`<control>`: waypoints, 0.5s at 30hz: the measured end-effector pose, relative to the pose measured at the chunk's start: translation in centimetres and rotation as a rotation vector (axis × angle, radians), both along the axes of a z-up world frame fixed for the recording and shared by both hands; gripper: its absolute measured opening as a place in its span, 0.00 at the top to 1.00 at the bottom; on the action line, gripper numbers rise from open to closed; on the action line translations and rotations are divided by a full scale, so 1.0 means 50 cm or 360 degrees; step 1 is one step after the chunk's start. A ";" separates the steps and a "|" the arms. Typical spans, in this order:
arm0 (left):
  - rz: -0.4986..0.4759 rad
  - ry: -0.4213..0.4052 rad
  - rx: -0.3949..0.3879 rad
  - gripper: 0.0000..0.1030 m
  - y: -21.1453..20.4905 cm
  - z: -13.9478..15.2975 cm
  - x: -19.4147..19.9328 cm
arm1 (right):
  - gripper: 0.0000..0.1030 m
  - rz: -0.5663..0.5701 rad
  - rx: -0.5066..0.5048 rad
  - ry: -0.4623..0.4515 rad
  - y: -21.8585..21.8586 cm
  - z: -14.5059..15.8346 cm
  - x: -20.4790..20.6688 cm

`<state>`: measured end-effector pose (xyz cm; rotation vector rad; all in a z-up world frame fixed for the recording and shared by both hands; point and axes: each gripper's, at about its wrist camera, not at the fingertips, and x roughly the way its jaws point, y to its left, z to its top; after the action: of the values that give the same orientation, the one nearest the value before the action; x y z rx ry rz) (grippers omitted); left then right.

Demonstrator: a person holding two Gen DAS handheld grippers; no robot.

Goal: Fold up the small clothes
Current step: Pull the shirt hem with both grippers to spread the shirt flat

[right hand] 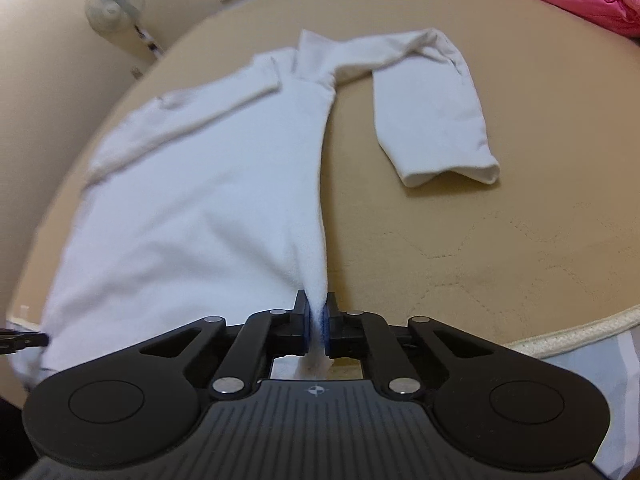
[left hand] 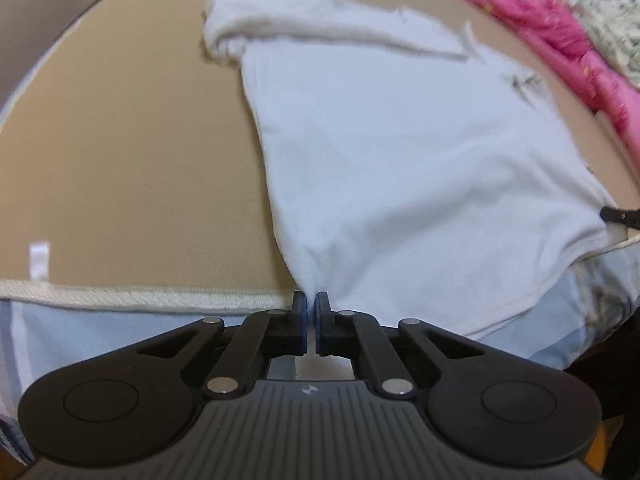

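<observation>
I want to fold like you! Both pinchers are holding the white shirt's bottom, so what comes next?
Probably lift the hem and carry it toward the collar: the left gripper and right gripper each pinch a bottom corner of the white shirt.

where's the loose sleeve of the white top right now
In the right wrist view the sleeve lies flat on the tan mat, right of the white top, cuff pointing toward the camera.

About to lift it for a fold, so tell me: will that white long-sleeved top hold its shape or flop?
Probably flop: the white top bunches where the right gripper pinches it. Its sleeve lies limp and would likely trail.
</observation>
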<state>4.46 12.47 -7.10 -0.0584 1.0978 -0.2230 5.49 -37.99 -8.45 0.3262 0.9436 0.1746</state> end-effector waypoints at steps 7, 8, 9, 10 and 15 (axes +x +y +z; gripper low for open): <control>0.0078 -0.0006 -0.0031 0.98 0.039 0.016 -0.034 | 0.95 -0.0030 0.0152 0.0119 -0.082 0.007 -0.048; 0.0066 0.0044 -0.0016 0.97 0.034 0.003 -0.024 | 0.95 -0.0030 0.0109 0.0179 -0.077 -0.006 -0.042; 0.0066 0.0076 -0.0014 0.97 0.028 -0.007 -0.013 | 0.95 -0.0041 0.0058 0.0203 -0.073 -0.014 -0.036; 0.0082 0.0068 -0.0027 0.96 0.029 -0.009 -0.004 | 0.94 -0.0060 0.0001 0.0199 -0.069 -0.014 -0.031; 0.0095 -0.0074 -0.0158 0.76 0.024 0.022 0.007 | 0.79 -0.0157 0.0032 0.0022 -0.068 0.010 -0.013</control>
<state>4.82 13.68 -6.02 -0.1735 1.0366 -0.2242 4.84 -41.38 -7.93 0.3920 0.9374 0.0913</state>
